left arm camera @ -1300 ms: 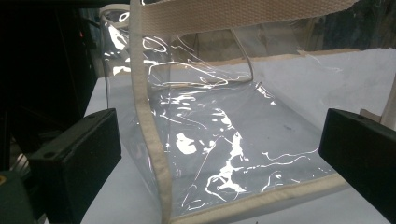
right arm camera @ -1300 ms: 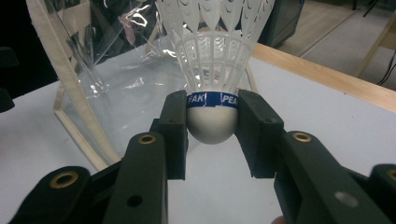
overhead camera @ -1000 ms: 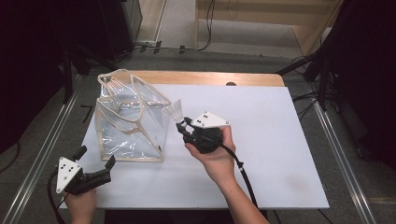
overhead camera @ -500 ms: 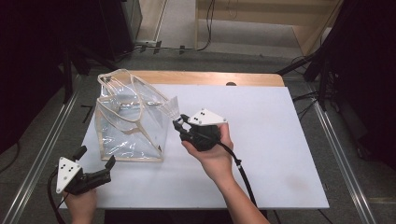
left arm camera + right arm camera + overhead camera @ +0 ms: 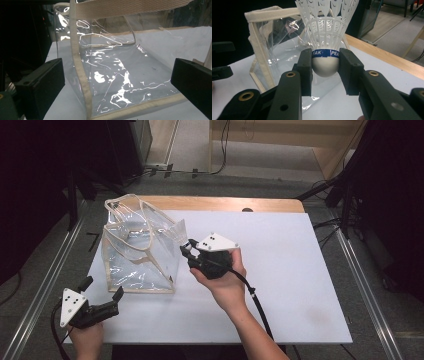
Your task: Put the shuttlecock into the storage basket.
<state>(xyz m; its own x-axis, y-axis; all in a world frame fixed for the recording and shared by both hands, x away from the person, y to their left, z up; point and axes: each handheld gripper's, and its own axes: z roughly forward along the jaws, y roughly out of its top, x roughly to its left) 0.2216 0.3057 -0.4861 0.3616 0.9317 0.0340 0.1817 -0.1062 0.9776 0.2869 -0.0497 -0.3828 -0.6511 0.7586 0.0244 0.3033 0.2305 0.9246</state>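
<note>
The right gripper (image 5: 325, 66) holds a shuttlecock (image 5: 325, 37), its 2 jaws partly closed and pressing on either side of the white cork head, just below the blue band with white lettering. The white feather skirt fans upward in the right gripper view, so the shuttlecock stands head down between the jaws there. In the high view the right gripper (image 5: 189, 251) sits just beside the right edge of the bag (image 5: 140, 252), its jaws pointing left toward the bag's open top, with the shuttlecock tucked at that edge and hard to make out against the clear plastic. The bag is a transparent tote with cream fabric trim and a webbing handle; it stands on the left part of the white table (image 5: 290, 270), its top folded and slumping. The left gripper (image 5: 102, 302) rests low at the near left corner of the table, just beside the bag's front lower corner and apart from it. In the left gripper view its 2 jaws stand wide open with nothing pressed between them, and the bag (image 5: 115, 75) with its cream edge seam lies ahead of them on the table (image 5: 175, 37).
</note>
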